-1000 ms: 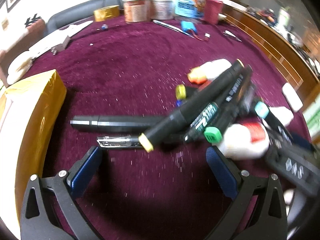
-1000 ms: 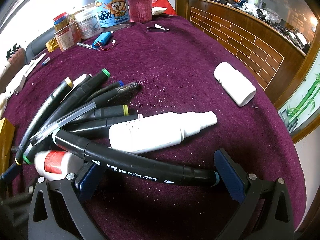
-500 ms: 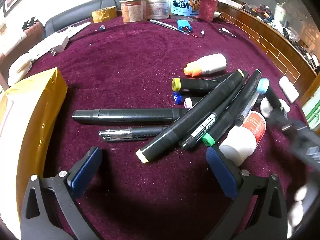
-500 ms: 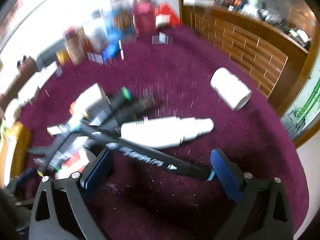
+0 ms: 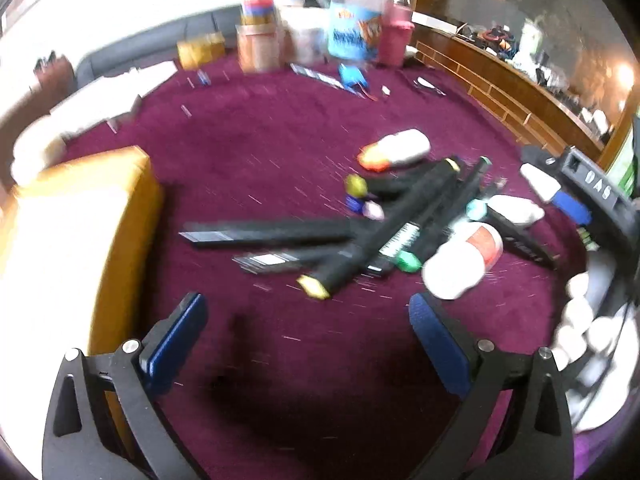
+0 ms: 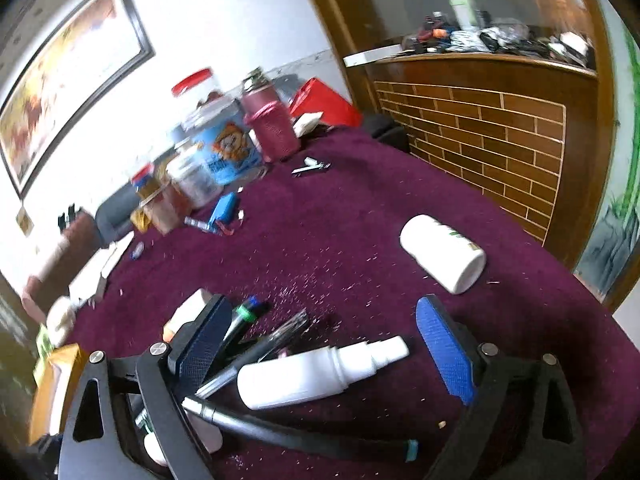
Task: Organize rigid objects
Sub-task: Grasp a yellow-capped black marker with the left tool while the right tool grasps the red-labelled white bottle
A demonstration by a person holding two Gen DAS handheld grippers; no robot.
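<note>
Both tongs hover unclenched above the maroon counter point(image 6: 360, 240): left tongs point(image 5: 304, 332) empty, right tongs point(image 6: 320, 344) closing, their pads clear of a white spray bottle point(image 6: 308, 372) beside piled markers point(image 5: 400, 220) mid-counter.

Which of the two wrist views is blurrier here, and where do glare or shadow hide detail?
Left wrist view: motion blur smears the marker pile and the jars; the gold box top is blown out; a dark shadow sits between the left gripper fingers. Right wrist view: sharper, white spray bottle crisp, only far jars soft; wall overexposed; fisheye bends the wooden counter.
</note>
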